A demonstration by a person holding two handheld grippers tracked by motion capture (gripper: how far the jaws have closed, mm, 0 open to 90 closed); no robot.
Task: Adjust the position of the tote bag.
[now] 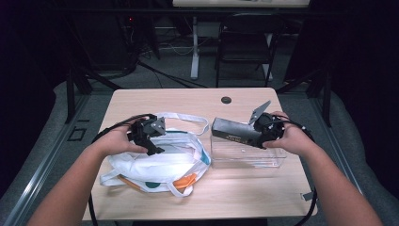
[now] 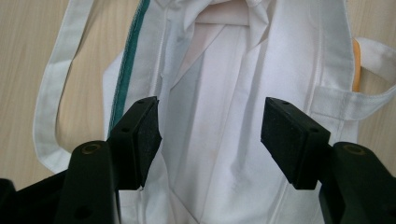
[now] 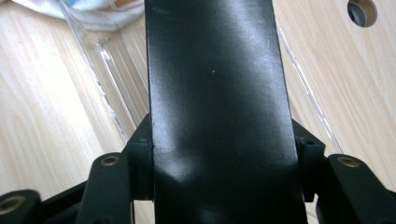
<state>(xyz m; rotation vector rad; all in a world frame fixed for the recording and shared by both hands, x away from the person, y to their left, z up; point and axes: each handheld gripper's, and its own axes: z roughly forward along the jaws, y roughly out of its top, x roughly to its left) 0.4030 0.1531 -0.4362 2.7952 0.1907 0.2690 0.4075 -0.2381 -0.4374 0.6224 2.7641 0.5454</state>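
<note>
- Your right gripper (image 1: 254, 134) is clamped on a long black box (image 1: 233, 132). In the right gripper view the box (image 3: 217, 93) fills the gap between the jaws, and both pads press flat against its long sides.
- The black box is held roughly level, with its free end pointing toward the middle of the table. It sits over the upper rim of a clear plastic container (image 1: 247, 157) that stands on the right half of the table (image 1: 188, 101).
- In the right gripper view the container's transparent walls (image 3: 100, 60) run along both sides of the box, below it, with the wooden surface visible through them.
- Your left gripper (image 1: 153, 143) is over a white cloth bag (image 1: 160, 165) lying flat on the left half of the table. Its jaws are spread wide and hold nothing.
- In the left gripper view both pads (image 2: 144, 135) stand clear above the white fabric (image 2: 219, 107), with the folded bag opening between and beyond them. Whether the tips touch the cloth cannot be told.
- The bag carries a green stripe (image 2: 128, 70) along one seam, and an orange patch (image 1: 186, 180) shows at its near edge. Its white handles (image 1: 188, 117) loop out onto the table toward the container.
- The bag and the container lie just beside each other, near the centre of the table.
- A round cable hole (image 1: 226, 100) sits in the table's far edge, behind the container.
</note>
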